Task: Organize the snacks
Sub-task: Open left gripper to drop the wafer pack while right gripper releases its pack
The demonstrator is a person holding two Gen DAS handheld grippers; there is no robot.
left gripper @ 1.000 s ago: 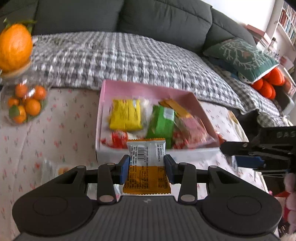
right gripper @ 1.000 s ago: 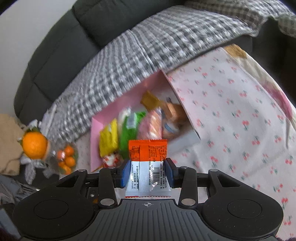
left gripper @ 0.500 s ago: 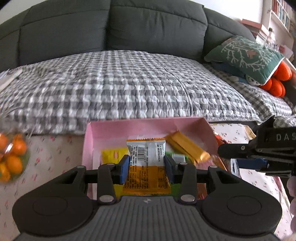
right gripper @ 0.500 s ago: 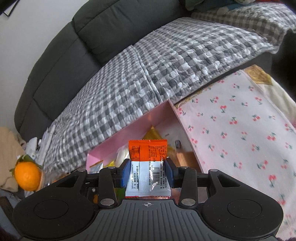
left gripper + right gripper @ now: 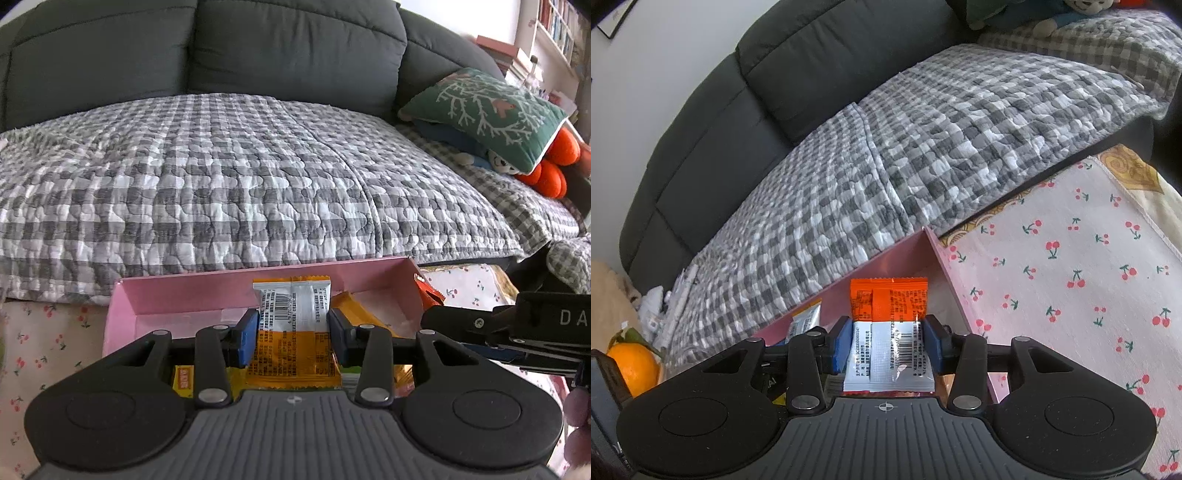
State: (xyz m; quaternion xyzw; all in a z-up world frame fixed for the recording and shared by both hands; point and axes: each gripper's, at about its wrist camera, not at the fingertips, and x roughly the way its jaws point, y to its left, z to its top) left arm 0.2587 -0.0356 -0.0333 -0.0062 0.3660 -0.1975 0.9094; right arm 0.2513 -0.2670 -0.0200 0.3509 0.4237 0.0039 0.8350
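Left gripper (image 5: 291, 330) clamped on a yellow-and-silver snack packet (image 5: 293, 332), above the pink box (image 5: 184, 299). Right gripper (image 5: 886, 341) clamped on an orange-and-silver snack packet (image 5: 889, 332), likewise over the box's right end, beside the cherry-print cloth (image 5: 1071, 258).

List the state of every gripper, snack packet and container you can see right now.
left gripper: shut on the yellow-orange packet, held over the box.
right gripper: shut on the red-orange packet, also held over the box.
pink box: open-topped, holding loose snacks.
orange bar: lying flat in the box.
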